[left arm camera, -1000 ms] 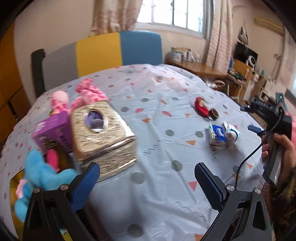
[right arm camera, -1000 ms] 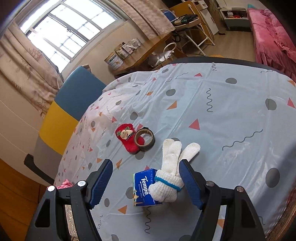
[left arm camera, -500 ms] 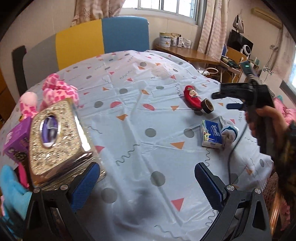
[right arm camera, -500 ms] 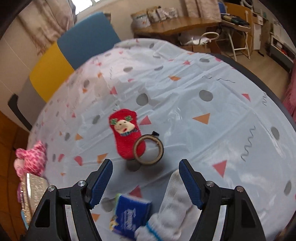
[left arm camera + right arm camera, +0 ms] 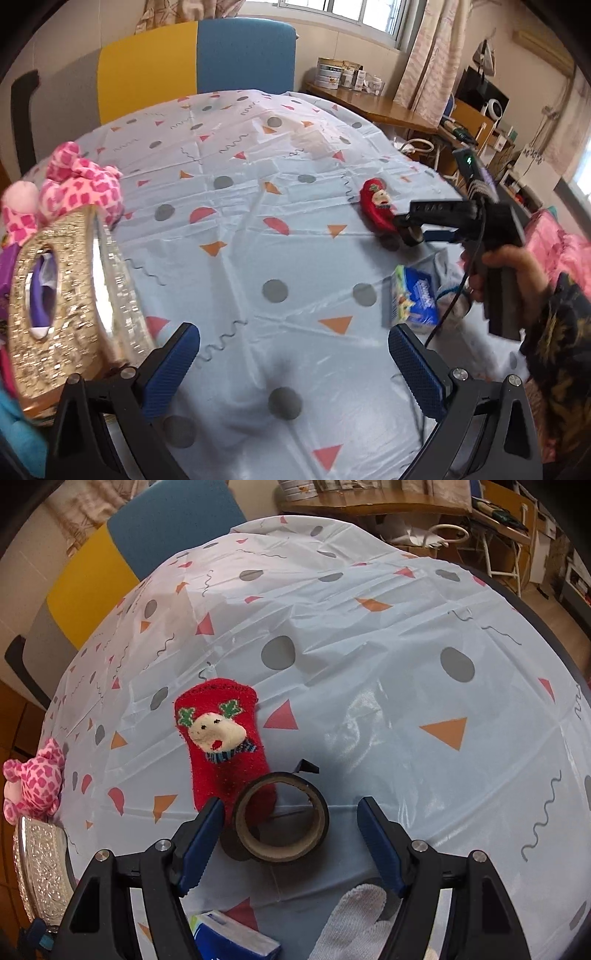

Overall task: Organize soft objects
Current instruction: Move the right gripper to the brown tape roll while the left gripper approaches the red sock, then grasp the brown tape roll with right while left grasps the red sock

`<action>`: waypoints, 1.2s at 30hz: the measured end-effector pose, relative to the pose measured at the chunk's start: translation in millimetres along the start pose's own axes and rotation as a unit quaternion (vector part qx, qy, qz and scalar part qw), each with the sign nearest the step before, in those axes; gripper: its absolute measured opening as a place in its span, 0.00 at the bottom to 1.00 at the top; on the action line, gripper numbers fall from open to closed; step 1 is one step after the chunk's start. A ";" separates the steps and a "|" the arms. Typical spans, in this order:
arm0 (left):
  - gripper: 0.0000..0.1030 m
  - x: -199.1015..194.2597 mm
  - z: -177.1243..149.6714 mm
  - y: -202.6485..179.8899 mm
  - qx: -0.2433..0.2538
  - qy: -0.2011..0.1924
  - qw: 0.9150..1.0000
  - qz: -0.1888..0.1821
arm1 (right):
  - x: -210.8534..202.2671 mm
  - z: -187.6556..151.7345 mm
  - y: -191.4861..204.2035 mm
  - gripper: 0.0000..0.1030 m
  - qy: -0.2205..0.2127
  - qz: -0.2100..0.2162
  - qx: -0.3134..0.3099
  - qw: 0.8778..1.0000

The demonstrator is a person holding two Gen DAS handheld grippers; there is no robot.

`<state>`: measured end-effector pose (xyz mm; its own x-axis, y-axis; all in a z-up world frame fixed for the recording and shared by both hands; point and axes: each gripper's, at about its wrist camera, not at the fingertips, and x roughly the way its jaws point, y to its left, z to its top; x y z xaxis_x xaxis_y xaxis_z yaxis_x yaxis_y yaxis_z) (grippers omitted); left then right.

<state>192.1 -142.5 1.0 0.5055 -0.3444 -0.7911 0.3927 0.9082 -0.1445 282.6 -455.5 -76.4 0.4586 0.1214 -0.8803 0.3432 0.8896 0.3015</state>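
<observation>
A red reindeer sock (image 5: 221, 746) lies on the patterned tablecloth, with a brown tape roll (image 5: 282, 821) resting on its toe end. My right gripper (image 5: 290, 834) is open and hovers just over the tape roll, its fingers on either side. A white glove (image 5: 354, 923) and a blue tissue pack (image 5: 232, 941) lie just below it. In the left wrist view the sock (image 5: 376, 206), tissue pack (image 5: 413, 299) and right gripper (image 5: 417, 227) sit at the right. My left gripper (image 5: 293, 365) is open and empty above the table. A pink plush (image 5: 74, 184) sits at the left.
A gold glittery tissue box (image 5: 62, 295) stands close to my left fingers, with a purple box (image 5: 7, 266) and blue plush (image 5: 14, 424) beside it. A chair (image 5: 195, 62) stands behind the table. The table edge drops off at the right toward a desk (image 5: 376, 107).
My right gripper has moved forward from over the glove and tissue pack to over the tape roll and sock. My left gripper has swung right, so the gold box now sits at the left edge.
</observation>
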 end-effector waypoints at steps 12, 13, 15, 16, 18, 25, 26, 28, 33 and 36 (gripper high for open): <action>0.90 45.9 35.7 -7.0 -0.051 0.048 0.997 -0.023 | -57.3 7.2 -21.8 0.48 -0.081 0.012 0.070 0.994; 0.90 51.8 41.7 -11.6 -0.047 0.052 0.997 -0.021 | -61.0 7.8 -24.5 0.48 -0.087 0.011 0.077 0.993; 0.92 60.9 51.7 -19.5 -0.042 0.050 0.997 -0.028 | -68.0 9.7 -27.8 0.48 -0.101 0.006 0.090 0.991; 0.95 67.5 59.3 -25.9 -0.036 0.049 0.998 -0.025 | -71.5 10.1 -29.6 0.48 -0.108 0.005 0.094 0.990; 1.00 77.6 72.1 -37.3 -0.026 0.044 0.998 -0.031 | -75.9 11.1 -31.4 0.48 -0.116 0.006 0.100 0.988; 1.00 128.0 114.6 -86.6 0.047 0.039 0.998 -0.022 | -89.0 10.6 -35.3 0.48 -0.135 0.010 0.104 0.985; 1.00 135.1 118.6 -92.0 0.053 0.034 0.998 -0.024 | -90.7 10.6 -35.3 0.48 -0.136 0.016 0.103 0.985; 1.00 148.3 124.4 -101.9 0.065 0.014 0.997 -0.031 | -92.4 10.9 -32.5 0.48 -0.138 0.024 0.096 0.985; 1.00 189.7 134.3 -115.3 0.066 0.041 0.997 -0.020 | -98.2 9.2 -23.6 0.48 -0.146 0.031 0.081 0.985; 0.99 209.1 141.3 -115.9 0.049 0.055 0.997 -0.022 | -100.9 8.0 -21.7 0.48 -0.152 0.026 0.076 0.985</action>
<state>360.9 -353.4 -63.6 0.4009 -0.3500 -0.8466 0.4887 0.8634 -0.1256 235.4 -490.5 8.8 0.6951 0.0072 -0.7189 0.4213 0.8062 0.4154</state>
